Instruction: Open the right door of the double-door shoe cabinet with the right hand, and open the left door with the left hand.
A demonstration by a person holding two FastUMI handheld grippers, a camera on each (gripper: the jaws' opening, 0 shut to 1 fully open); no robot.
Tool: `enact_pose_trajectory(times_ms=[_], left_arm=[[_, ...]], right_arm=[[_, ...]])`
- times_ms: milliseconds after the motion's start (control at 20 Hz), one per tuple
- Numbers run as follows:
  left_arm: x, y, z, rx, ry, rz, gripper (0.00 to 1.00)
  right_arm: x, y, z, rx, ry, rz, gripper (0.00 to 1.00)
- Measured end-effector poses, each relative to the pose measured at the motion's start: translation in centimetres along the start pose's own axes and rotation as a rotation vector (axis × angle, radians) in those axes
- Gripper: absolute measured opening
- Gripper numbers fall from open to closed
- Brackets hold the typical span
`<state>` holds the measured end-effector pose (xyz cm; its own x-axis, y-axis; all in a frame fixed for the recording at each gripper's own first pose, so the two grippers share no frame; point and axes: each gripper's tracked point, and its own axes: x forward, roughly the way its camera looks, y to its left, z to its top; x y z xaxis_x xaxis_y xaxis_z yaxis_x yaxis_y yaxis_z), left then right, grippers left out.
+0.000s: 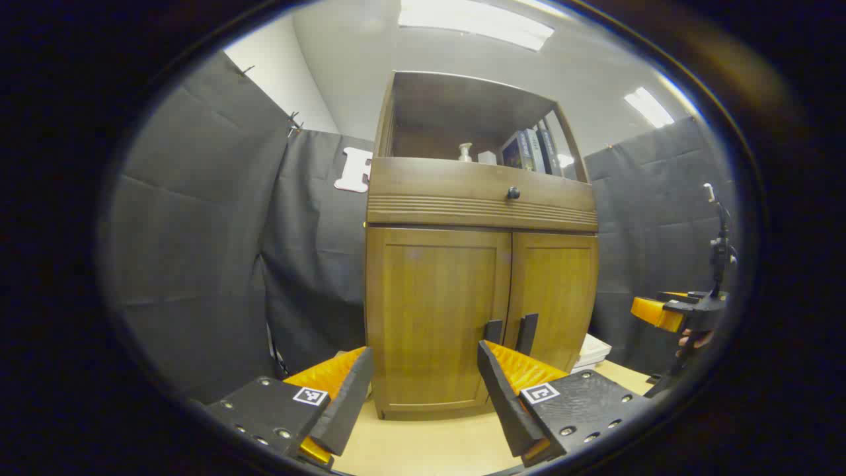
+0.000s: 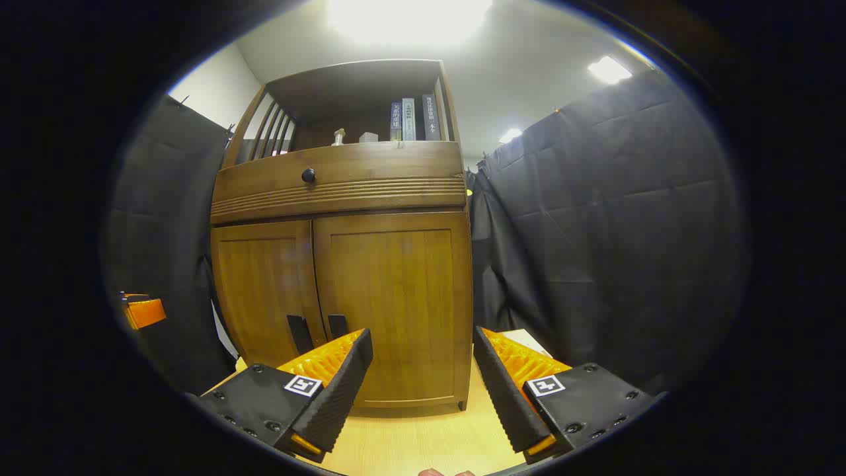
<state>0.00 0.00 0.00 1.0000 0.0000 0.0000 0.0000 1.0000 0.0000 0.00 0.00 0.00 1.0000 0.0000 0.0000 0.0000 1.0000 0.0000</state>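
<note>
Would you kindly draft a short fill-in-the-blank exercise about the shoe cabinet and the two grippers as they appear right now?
1. Both doors of the shoe cabinet are ____.
2. The left gripper and the right gripper both have their jaws ____.
3. The drawer above the doors has a round, dark ____.
4. On the open top shelf, the books stand ____.

Missing words: closed; open; knob; upright
</note>
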Motion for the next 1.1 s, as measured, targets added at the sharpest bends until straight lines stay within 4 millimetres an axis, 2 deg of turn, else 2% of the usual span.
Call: enact_pose_trajectory(times_ms=[300, 500, 1100], left_arm=[[-0.4, -0.3, -1.6, -0.017, 0.021, -0.019, 0.9], [-0.7, -0.5, -1.8, -0.011, 0.025, -0.019, 0.92], [-0.5, 0.5, -2.9, -0.034, 0.056, 0.034, 0.92]], right_arm=[[-0.9, 0.1, -0.4, 0.023, 0.012, -0.008, 0.96], [-0.5, 0.5, -0.5, 0.036, 0.02, -0.004, 0.95], [1.0, 1.8, -0.4, 0.024, 0.045, 0.05, 0.95]])
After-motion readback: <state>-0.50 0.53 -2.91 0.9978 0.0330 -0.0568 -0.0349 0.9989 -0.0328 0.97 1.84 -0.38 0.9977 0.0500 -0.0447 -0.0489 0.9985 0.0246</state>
